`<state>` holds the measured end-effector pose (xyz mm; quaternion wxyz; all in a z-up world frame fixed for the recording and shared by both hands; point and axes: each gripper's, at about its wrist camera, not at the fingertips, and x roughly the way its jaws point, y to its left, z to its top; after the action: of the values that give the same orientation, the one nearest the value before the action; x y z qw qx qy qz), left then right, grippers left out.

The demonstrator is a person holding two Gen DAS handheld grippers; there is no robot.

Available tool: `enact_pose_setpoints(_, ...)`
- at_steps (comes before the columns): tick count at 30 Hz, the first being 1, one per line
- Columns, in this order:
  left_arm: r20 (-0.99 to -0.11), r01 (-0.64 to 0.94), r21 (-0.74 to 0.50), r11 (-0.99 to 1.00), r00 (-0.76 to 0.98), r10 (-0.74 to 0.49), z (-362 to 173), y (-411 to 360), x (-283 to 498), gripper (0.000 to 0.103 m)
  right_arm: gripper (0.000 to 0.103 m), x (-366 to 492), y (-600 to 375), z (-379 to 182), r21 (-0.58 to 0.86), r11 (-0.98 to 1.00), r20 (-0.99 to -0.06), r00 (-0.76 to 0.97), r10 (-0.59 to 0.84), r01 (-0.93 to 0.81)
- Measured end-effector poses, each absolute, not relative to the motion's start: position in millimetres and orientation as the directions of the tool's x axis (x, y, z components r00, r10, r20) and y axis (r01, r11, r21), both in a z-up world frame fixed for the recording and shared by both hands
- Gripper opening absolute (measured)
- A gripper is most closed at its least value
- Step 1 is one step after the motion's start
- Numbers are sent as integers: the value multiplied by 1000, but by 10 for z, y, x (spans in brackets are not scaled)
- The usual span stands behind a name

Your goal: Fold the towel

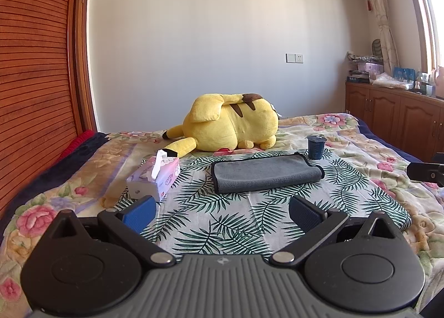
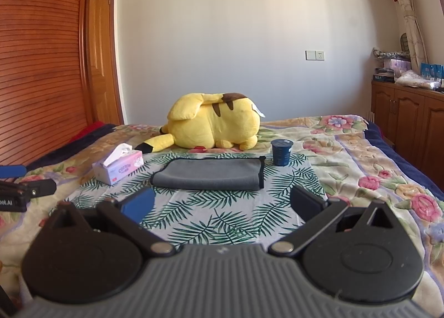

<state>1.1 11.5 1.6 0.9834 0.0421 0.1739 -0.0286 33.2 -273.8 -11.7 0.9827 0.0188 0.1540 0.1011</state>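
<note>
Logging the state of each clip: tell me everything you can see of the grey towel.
The towel is grey, soft and plush-looking, with a dark stitched border. It lies flat, already folded over on itself into a long rectangle, on the leaf-print cloth spread over the bed. A rounded fold runs along one short end; the bordered edges meet at the other. Neither gripper touches it. The blue cup stands just beyond one corner.

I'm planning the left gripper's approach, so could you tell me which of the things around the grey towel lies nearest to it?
The pink tissue box: it sits just beyond the left gripper, left of the towel, whereas the dark blue cup and yellow plush toy sit beyond the towel.
</note>
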Motion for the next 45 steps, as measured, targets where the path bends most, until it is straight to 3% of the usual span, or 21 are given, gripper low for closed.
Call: enact_pose_setpoints(45,-347,67,86,994,937,-33,-23,163,26,84,103,330,-2737,-128,64,981,-299,934,193,-182)
